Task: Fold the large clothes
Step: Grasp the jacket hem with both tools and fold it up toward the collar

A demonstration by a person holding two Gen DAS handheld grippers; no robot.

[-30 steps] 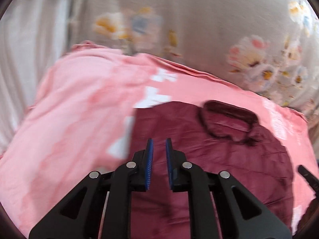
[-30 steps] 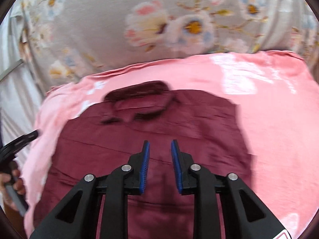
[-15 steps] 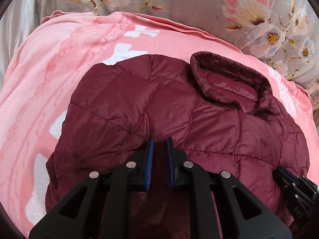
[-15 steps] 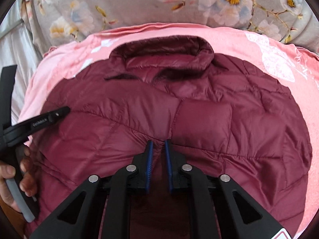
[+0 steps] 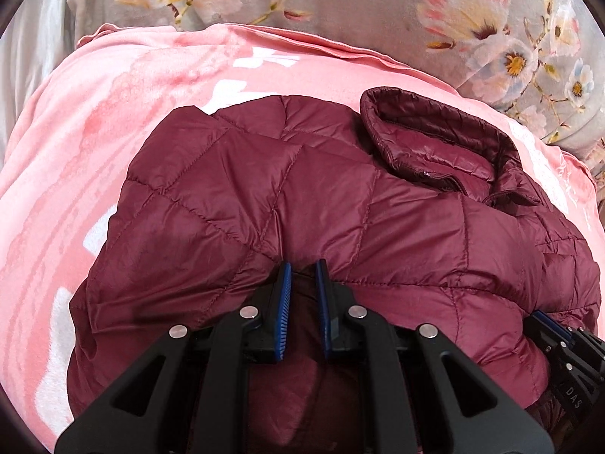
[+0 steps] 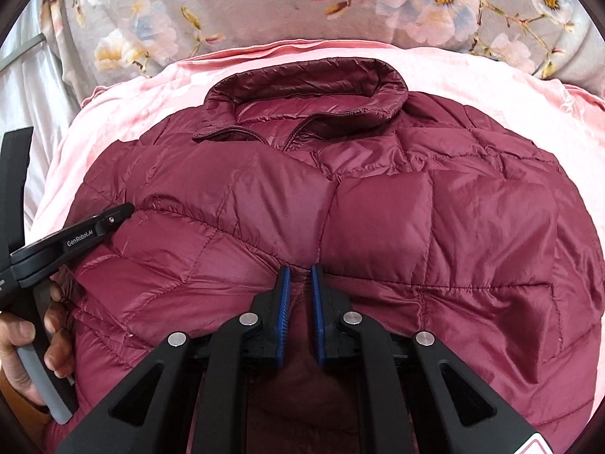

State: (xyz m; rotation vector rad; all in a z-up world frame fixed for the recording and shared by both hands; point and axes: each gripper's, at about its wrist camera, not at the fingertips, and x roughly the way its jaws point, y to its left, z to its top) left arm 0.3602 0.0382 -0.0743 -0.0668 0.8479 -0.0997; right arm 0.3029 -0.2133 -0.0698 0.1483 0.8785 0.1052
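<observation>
A maroon quilted puffer jacket (image 5: 340, 208) lies front up on a pink blanket (image 5: 94, 132), collar (image 5: 435, 132) at the far side. It also fills the right wrist view (image 6: 378, 208), collar (image 6: 310, 90) at the top. My left gripper (image 5: 303, 265) is shut on a fold of the jacket's near edge. My right gripper (image 6: 301, 269) is shut on another fold of that edge. The left gripper also shows at the left of the right wrist view (image 6: 75, 238), held by a hand (image 6: 30, 344). The right gripper shows at the lower right of the left wrist view (image 5: 559, 344).
A grey floral sheet (image 6: 264, 7) lies beyond the pink blanket (image 6: 510, 87); it also shows in the left wrist view (image 5: 359, 3). White fabric (image 6: 22, 72) hangs at the far left.
Both grippers moved down and forward to the jacket's near edge and closed on folds of it. The jacket now fills both views much closer.
</observation>
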